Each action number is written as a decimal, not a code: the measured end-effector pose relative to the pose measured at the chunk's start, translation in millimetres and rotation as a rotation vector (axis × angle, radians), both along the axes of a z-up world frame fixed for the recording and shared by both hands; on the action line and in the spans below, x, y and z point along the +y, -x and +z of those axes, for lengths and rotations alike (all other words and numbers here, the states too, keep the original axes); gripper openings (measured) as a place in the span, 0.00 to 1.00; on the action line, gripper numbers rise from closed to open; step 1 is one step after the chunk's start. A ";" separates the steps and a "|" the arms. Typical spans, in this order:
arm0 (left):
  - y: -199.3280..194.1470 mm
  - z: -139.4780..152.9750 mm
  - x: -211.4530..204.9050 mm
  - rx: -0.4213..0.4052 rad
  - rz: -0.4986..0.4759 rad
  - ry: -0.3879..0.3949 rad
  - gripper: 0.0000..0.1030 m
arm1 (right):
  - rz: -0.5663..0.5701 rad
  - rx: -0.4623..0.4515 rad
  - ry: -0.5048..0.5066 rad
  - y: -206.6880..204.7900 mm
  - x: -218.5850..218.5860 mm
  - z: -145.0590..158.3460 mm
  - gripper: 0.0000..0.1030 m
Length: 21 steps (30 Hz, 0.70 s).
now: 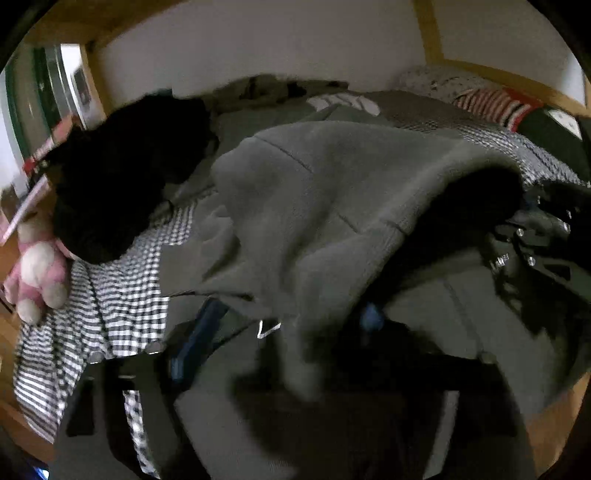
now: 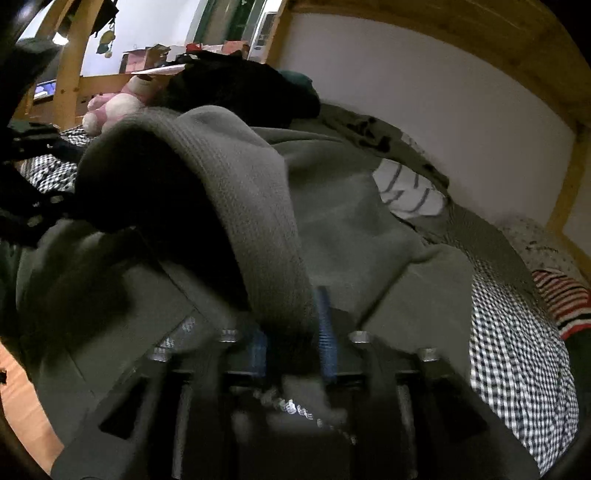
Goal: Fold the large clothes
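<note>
A large grey-green sweatshirt [image 1: 332,192] lies bunched on a bed with a black-and-white checked sheet [image 1: 122,295]. In the left wrist view my left gripper [image 1: 284,325] stands open, its blue pads wide apart, and a blurred fold of the sweatshirt hangs loose between them. At the right edge of that view is my right gripper [image 1: 535,229], under the raised hem. In the right wrist view the sweatshirt [image 2: 351,229] rises in a hump. Its ribbed hem [image 2: 251,206] runs down between the blue pads of my right gripper [image 2: 291,343], which stand apart and open.
A black garment [image 1: 122,177] and a pink plush toy [image 1: 37,273] lie at the bed's left end. A white striped garment [image 2: 406,192] lies near the wall, a red-and-white striped cloth [image 2: 561,295] at the right end. The wooden bed frame [image 2: 480,29] and white wall enclose the far side.
</note>
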<state>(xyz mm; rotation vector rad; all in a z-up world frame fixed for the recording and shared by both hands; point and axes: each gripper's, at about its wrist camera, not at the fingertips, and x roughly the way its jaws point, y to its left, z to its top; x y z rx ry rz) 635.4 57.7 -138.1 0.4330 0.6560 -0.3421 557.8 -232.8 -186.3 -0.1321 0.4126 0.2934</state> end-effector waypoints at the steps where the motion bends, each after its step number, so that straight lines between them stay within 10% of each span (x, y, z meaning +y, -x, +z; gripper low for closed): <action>1: 6.6 0.6 -0.6 0.001 -0.005 -0.008 0.78 | 0.000 -0.017 -0.009 10.7 -5.1 0.0 0.75; 8: 22.4 50.2 33.5 0.013 0.034 0.099 0.80 | 0.139 0.024 -0.140 55.7 -28.7 23.7 0.88; 14: -37.0 103.7 0.2 0.037 0.075 0.268 0.93 | 0.030 0.166 -0.345 -22.8 -37.7 55.4 0.92; 21: -147.5 -22.0 -66.5 0.236 0.231 0.036 0.94 | -0.050 0.482 -0.147 -102.2 16.0 -5.9 0.92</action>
